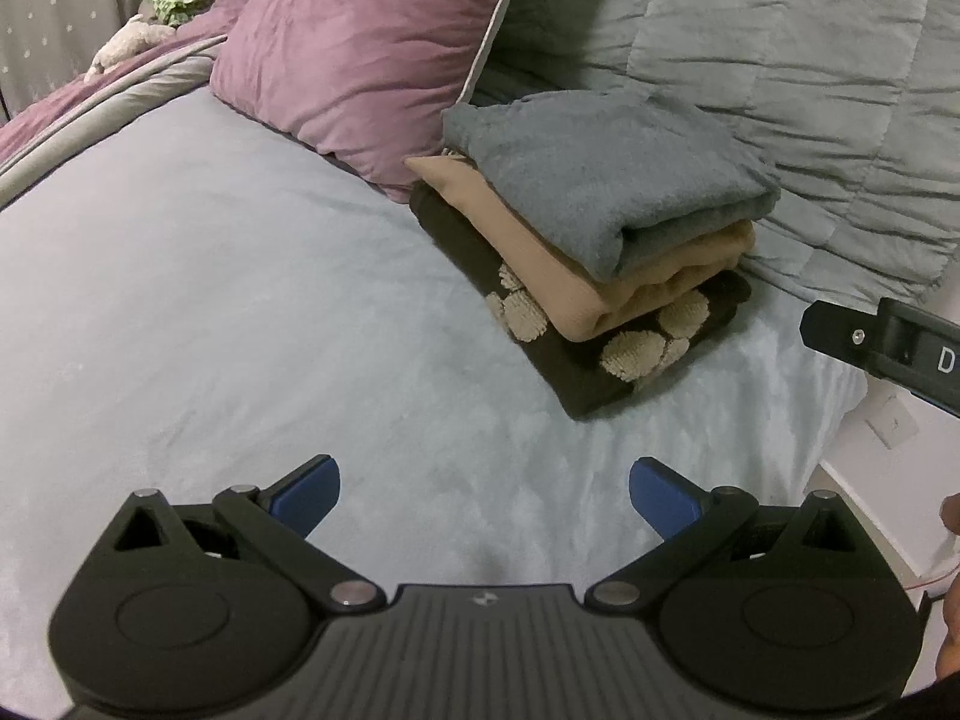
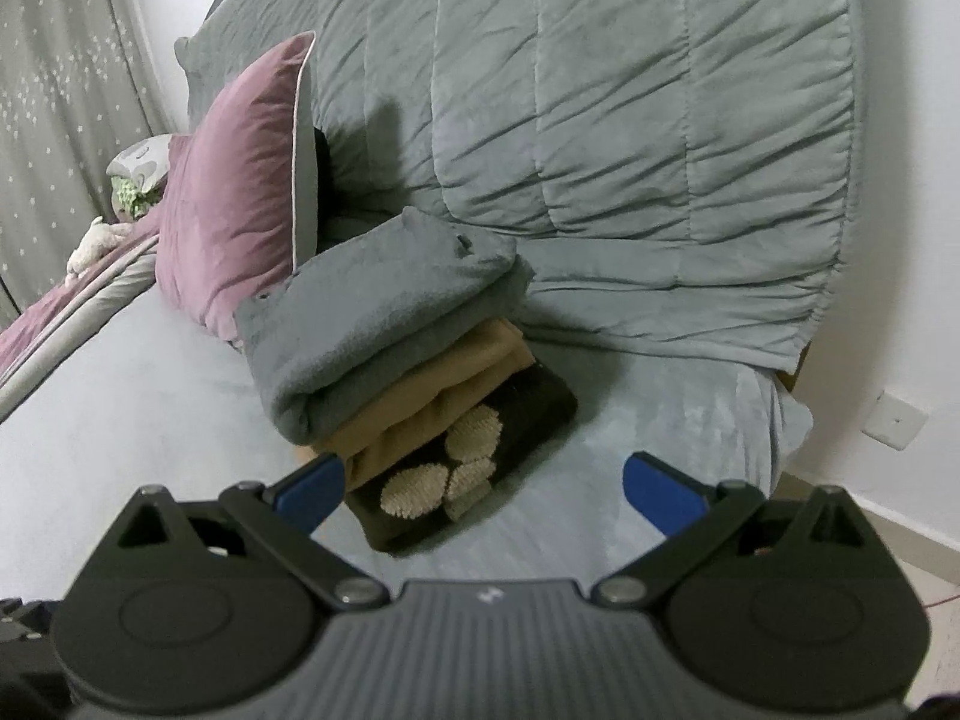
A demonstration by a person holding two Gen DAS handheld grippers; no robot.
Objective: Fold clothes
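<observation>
- A stack of three folded pieces sits on the pale blue bed sheet (image 1: 240, 312), near the corner of the bed: a grey fleece (image 1: 606, 180) on top, a tan garment (image 1: 600, 264) in the middle, and a dark brown textile with beige tufted spots (image 1: 600, 360) at the bottom.
- The stack lies just beside a mauve pillow (image 1: 360, 48) and close in front of a grey-green quilted comforter (image 1: 780, 60) heaped against the wall; whether it touches either is hard to tell.
- The left gripper (image 1: 485, 498) hovers over bare sheet, short of the stack, its blue-padded jaws spread wide with nothing between them.
- The right gripper (image 2: 483, 492) also has its jaws spread wide and empty; the lower near corner of the stack shows between the fingers.
- Only the left wrist view shows the side of the right gripper's black body, entering at the right edge, and a bit of a hand (image 1: 951, 516) below it.
- Only the right wrist view shows the white wall with a wall socket (image 2: 897, 420), the floor strip below it, and the comforter's far hanging edge.
- Both views catch a small soft toy (image 1: 129, 45) and bundled fabrics at the far end of the bed, before a star-patterned curtain (image 2: 54, 90).
</observation>
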